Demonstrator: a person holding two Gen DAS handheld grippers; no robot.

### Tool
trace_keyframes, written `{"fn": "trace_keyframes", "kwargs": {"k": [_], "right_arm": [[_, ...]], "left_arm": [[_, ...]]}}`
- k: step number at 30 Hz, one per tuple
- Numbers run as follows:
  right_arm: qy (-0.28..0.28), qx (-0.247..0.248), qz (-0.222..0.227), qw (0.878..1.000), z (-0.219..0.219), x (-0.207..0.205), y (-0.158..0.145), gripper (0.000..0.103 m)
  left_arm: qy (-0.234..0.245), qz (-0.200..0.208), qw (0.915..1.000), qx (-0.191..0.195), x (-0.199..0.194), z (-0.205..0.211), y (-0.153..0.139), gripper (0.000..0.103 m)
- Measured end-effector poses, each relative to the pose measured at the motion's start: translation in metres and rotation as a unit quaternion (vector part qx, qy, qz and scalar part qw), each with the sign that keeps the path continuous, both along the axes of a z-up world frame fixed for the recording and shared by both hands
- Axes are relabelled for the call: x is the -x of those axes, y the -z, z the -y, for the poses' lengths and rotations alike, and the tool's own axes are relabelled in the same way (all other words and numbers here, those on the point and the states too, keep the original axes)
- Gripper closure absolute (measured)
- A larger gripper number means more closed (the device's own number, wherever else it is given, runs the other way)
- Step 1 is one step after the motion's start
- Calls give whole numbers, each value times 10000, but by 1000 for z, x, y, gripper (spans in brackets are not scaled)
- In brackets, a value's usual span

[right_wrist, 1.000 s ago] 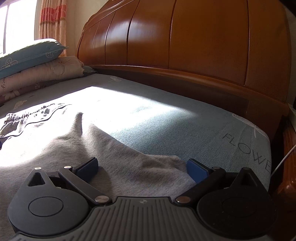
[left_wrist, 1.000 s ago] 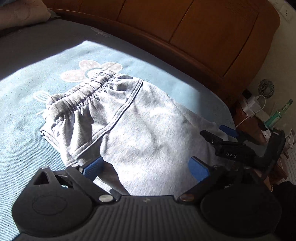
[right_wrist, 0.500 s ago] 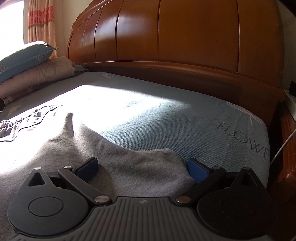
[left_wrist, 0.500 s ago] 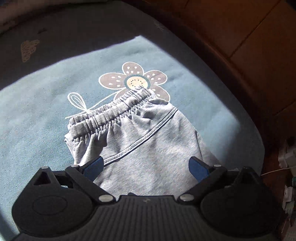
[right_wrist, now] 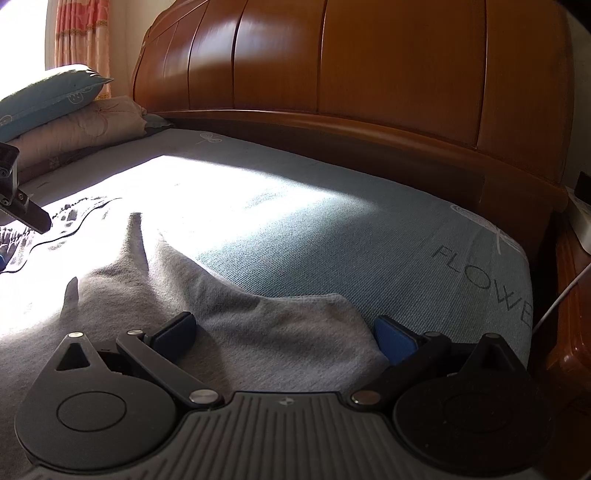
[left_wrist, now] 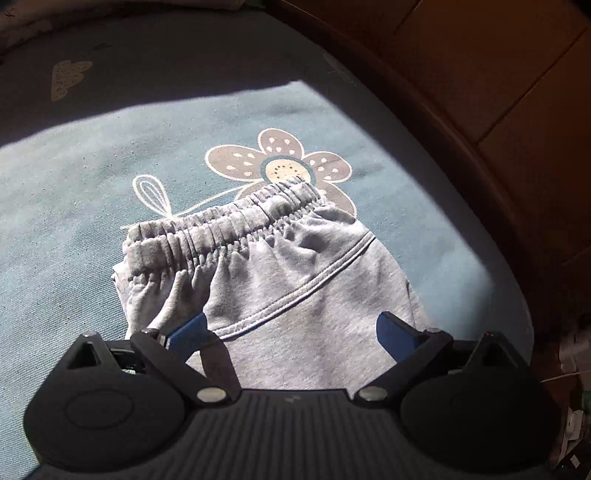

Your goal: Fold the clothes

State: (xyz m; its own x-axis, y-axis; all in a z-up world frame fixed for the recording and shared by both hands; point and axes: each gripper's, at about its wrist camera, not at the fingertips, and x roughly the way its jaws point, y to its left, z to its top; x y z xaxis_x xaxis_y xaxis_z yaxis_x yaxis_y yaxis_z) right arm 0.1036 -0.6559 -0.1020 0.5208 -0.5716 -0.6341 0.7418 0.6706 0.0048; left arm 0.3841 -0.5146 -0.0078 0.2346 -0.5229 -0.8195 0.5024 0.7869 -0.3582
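Grey shorts (left_wrist: 295, 288) lie on the blue bed sheet (left_wrist: 74, 206), waistband at 12 o'clock. Left gripper (left_wrist: 291, 328) and right gripper (right_wrist: 284, 328) hover above, fingers apart.

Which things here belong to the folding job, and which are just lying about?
Job:
grey shorts
left hand-held gripper, open
right hand-held gripper, open

Lying about:
pillows
headboard
curtain
white cable

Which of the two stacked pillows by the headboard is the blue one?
The top pillow: it is teal-blue with small printed motifs and lies on the beige pillow, which has a faint line-drawn flower.
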Motion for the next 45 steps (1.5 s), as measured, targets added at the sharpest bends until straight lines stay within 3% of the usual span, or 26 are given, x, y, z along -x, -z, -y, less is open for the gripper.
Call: {"fn": "trace_keyframes", "kwargs": {"k": [2, 5, 10, 13, 17, 22, 27, 37, 45], "right_arm": [[-86, -455, -430, 9980, 14, -8, -20, 0], [33, -1149, -613, 9915, 45, -18, -64, 0], [-626, -1915, 26, 9795, 104, -57, -115, 0], [-912, -2544, 421, 9619, 139, -90, -112, 0], [-1051, -3597, 862, 9231, 177, -122, -77, 0], [-1145, -5125, 968, 8455, 218, -145, -34, 0], [-1451, -6009, 1253, 7760, 239, -175, -17, 0], [-2265, -6667, 883, 7046, 217, -265, 12, 0], [-2721, -6539, 440, 7045, 193, -290, 10, 0]], "left_arm": [[-3, 132, 9999, 65, -4, -3, -15, 5], [1, 205, 9998, 60, -16, -4, -36, 5], [58, 36, 9998, 170, -30, 17, -41, 5], [96, -78, 9996, 242, -38, 32, -42, 5], [398, -103, 9991, 103, -43, 66, -40, 5], [445, -105, 9989, -129, -53, 86, -21, 5], [347, -238, 9979, -496, -63, 99, 3, 5], [53, -455, 9987, -235, -68, 89, 12, 5], [-74, -533, 9985, -130, -69, 87, 13, 5]]}}
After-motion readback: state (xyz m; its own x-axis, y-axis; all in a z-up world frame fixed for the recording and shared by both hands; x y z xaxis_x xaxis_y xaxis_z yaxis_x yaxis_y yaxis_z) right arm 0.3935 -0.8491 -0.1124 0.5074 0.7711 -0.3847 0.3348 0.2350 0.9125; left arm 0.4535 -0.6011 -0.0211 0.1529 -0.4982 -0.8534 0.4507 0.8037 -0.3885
